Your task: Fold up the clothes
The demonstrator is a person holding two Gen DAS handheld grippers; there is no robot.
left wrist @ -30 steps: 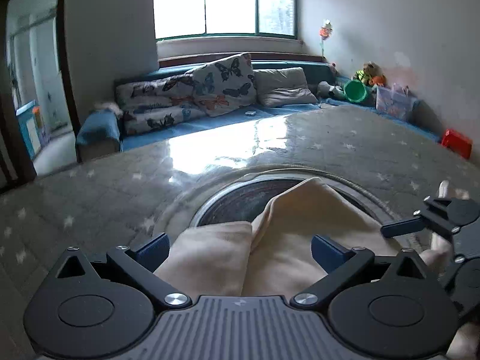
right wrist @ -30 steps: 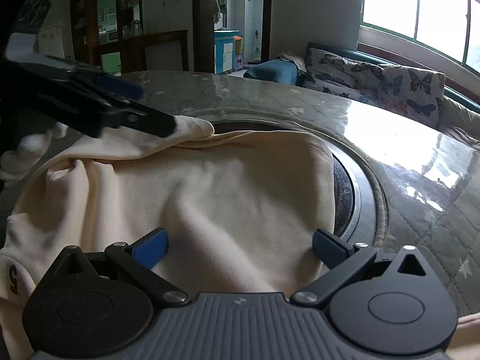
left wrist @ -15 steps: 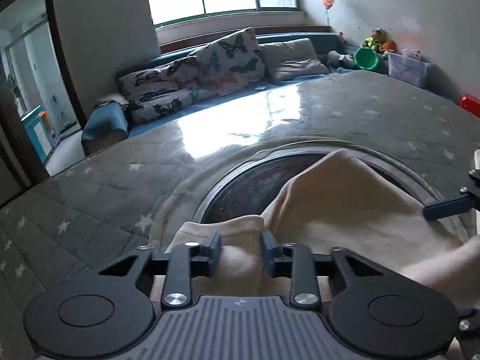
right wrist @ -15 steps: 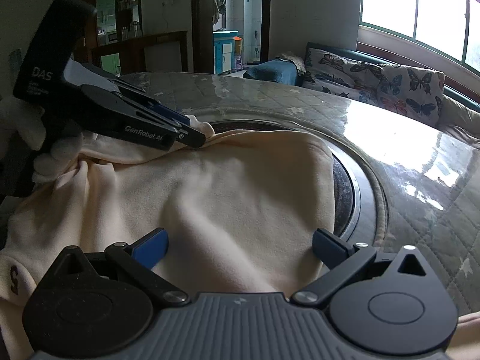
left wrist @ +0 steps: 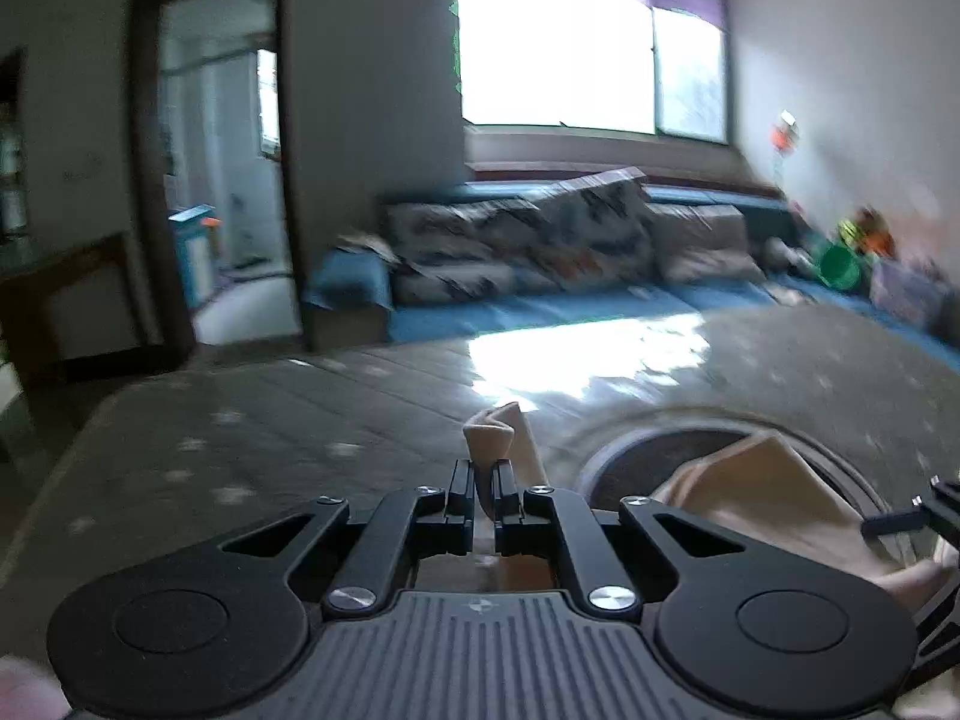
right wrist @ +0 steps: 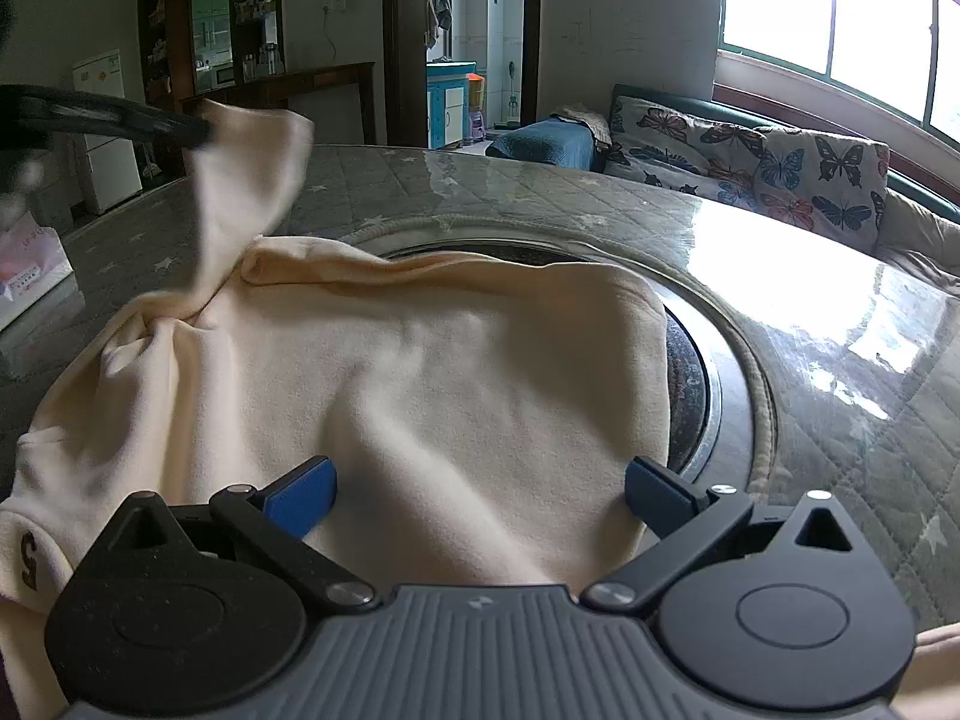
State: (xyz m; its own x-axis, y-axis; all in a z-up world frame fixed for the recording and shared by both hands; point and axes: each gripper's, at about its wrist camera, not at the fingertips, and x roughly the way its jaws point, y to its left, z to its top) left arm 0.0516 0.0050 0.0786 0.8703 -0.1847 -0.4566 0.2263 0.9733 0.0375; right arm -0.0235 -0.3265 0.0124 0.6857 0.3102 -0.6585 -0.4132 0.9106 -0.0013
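Observation:
A cream garment [right wrist: 420, 372] lies spread over the round table, across its dark centre disc [right wrist: 690, 372]. My left gripper [left wrist: 483, 480] is shut on a fold of that cloth [left wrist: 495, 438], which sticks up between the pads. From the right wrist view, the left gripper [right wrist: 201, 131] holds the pinched cloth [right wrist: 252, 180] lifted above the table at the far left, the fabric stretching down to the rest. My right gripper [right wrist: 480, 480] stands open low over the near part of the garment, its blue pads [right wrist: 303, 489] apart with cloth beneath them.
The table [right wrist: 840, 360] has a quilted, star-patterned cover under glass. A sofa with butterfly cushions [right wrist: 780, 162] runs under the window behind it. A white box [right wrist: 30, 264] sits at the table's left edge. A doorway [left wrist: 222, 180] opens at the left.
My left gripper shut on a fold of the cream garment, then lifted it up and away to the left. The right gripper stayed where it was, open.

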